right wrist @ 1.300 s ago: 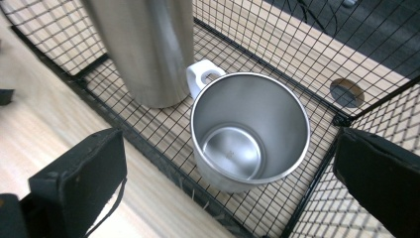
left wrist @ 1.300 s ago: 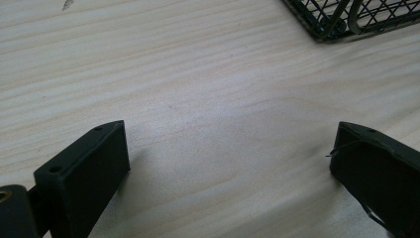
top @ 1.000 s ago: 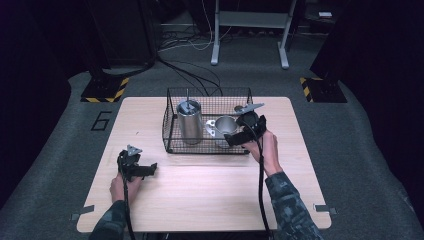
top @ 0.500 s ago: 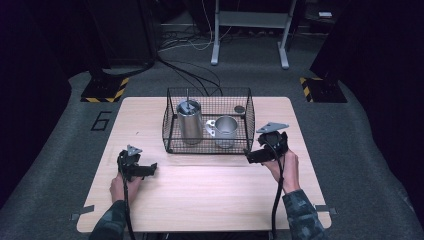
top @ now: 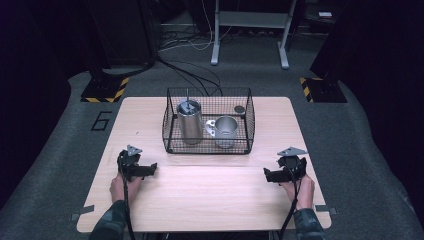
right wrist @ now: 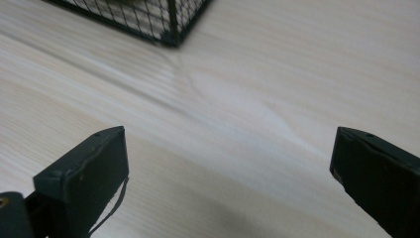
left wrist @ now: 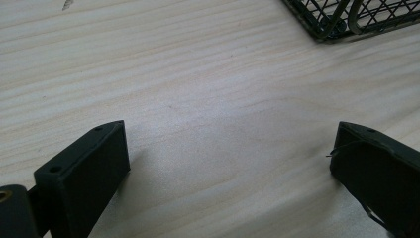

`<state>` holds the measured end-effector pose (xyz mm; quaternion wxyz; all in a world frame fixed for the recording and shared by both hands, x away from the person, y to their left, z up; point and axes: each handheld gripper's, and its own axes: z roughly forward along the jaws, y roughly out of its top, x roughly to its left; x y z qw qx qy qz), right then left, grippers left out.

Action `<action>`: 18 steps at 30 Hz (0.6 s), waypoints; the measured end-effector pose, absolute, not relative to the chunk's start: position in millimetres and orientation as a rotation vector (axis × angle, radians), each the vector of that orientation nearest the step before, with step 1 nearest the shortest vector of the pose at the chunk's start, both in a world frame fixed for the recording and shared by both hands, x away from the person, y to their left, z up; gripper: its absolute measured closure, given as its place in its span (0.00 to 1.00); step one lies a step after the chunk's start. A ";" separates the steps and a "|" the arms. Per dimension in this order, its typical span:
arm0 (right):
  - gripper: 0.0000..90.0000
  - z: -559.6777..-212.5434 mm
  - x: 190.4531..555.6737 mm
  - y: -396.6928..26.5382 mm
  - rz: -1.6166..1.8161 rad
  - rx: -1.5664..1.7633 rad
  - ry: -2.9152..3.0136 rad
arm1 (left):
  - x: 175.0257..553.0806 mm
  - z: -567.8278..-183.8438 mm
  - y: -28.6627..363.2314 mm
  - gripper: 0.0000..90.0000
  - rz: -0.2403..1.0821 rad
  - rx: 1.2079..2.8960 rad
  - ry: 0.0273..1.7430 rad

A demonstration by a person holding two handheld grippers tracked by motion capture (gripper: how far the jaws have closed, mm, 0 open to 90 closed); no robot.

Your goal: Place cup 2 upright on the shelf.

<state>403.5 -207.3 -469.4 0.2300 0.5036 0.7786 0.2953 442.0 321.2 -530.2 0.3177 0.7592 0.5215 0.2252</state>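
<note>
Both tools rest on the worktop [top: 210, 195] in front of the basket [top: 208, 149], likely parked because nothing needs holding. The left tool [top: 150, 170] and right tool [top: 267, 175] are released and empty. The mug [top: 226, 131] stands inside the basket, beside the can [top: 189, 121], well apart from both tools.

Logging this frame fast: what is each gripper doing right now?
Left gripper: open, holding nothing, low over the table.
Right gripper: open, holding nothing, low over the table.
</note>
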 end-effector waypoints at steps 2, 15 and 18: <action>0.01 -481.2 400.8 -214.0 0.817 1.415 2.131 | 442.0 -530.2 321.2 0.02 0.592 1.998 1.372; 0.00 -523.1 387.5 -235.5 0.837 1.464 2.055 | 442.1 -530.2 321.3 0.02 0.596 1.999 1.370; 0.00 -528.1 386.3 -238.4 0.845 1.474 2.047 | 442.1 -530.2 321.3 0.02 0.596 1.998 1.370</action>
